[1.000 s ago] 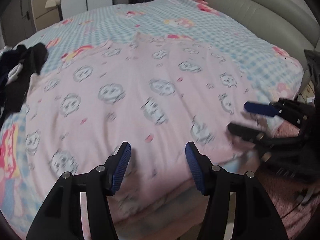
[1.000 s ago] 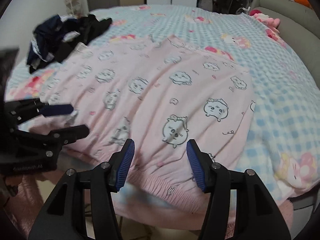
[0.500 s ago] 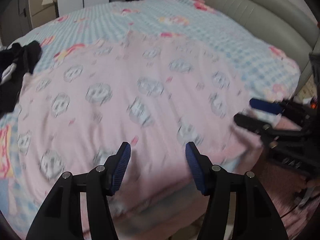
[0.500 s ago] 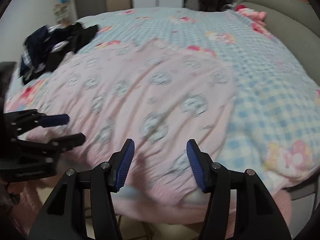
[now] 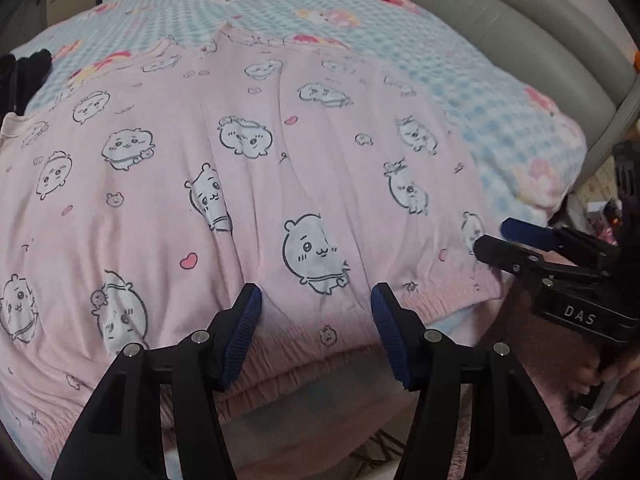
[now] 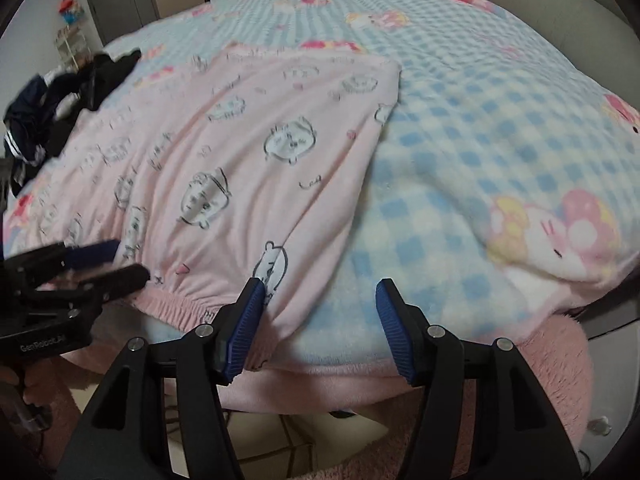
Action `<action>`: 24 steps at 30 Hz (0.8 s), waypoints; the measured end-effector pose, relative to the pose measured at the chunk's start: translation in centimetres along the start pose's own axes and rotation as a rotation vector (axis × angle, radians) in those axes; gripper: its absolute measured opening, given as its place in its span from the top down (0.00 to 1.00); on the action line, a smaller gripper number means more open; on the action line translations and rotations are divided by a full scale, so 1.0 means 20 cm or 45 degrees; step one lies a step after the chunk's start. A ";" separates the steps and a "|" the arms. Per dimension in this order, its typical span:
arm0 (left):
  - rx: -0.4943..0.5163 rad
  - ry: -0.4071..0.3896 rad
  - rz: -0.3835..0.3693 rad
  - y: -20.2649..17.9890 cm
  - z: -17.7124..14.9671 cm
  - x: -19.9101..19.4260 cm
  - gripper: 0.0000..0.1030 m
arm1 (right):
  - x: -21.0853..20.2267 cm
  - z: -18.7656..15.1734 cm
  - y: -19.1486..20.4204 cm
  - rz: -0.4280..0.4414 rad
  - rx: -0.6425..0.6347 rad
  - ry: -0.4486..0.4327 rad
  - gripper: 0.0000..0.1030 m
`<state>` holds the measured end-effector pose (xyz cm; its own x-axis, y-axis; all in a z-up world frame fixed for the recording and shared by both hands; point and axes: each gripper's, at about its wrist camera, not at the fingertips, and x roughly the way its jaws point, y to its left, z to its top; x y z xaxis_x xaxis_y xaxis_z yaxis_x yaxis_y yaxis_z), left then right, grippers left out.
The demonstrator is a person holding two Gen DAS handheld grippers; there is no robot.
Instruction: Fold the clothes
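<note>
A pink garment (image 5: 240, 160) printed with white cartoon animals lies spread flat on the bed, its elastic hem at the near edge. My left gripper (image 5: 316, 320) hovers open just above that hem, nothing pinched between its blue pads. My right gripper (image 6: 320, 320) is at the garment's (image 6: 240, 140) near right corner. Its jaws are opening; its left pad touches the corner's edge and mostly blue blanket shows between them, nothing pinched. Each wrist view shows the other tool: the right gripper (image 5: 492, 240) by the hem's right end, the left gripper (image 6: 116, 260) further left along the hem.
A blue checked blanket (image 6: 480, 120) with pink cartoon prints covers the bed. A heap of dark clothes (image 6: 52, 112) lies at the far left of it. A grey padded headboard (image 5: 520, 40) curves along the right. Pink fluffy fabric (image 6: 560, 360) hangs below the bed's near edge.
My right gripper has slid right along the hem, from over the garment's middle to its right corner. My left gripper has edged a little closer to the hem.
</note>
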<state>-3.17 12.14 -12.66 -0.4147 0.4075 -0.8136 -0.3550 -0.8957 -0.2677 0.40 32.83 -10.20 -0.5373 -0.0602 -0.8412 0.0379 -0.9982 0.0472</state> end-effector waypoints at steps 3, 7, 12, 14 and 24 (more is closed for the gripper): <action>-0.005 -0.066 -0.044 -0.01 0.08 -0.05 0.42 | -0.08 0.05 0.00 0.000 0.011 -0.111 0.43; 0.075 -0.080 -0.064 -0.12 0.19 0.01 0.42 | -0.03 0.07 -0.01 -0.025 0.006 -0.080 0.43; 0.123 -0.003 -0.022 -0.21 0.25 0.15 0.42 | 0.07 -0.04 -0.07 -0.046 0.026 0.054 0.43; 0.108 0.021 -0.019 -0.20 0.21 0.18 0.42 | 0.04 -0.05 -0.10 -0.040 0.059 0.054 0.43; 0.026 -0.069 -0.068 -0.14 0.19 0.09 0.39 | -0.09 -0.05 -0.14 -0.103 0.071 -0.021 0.42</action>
<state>-6.21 16.01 -11.40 -0.4393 0.4641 -0.7692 -0.3944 -0.8689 -0.2990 2.11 35.70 -9.25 -0.5507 0.0208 -0.8344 -0.0527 -0.9986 0.0098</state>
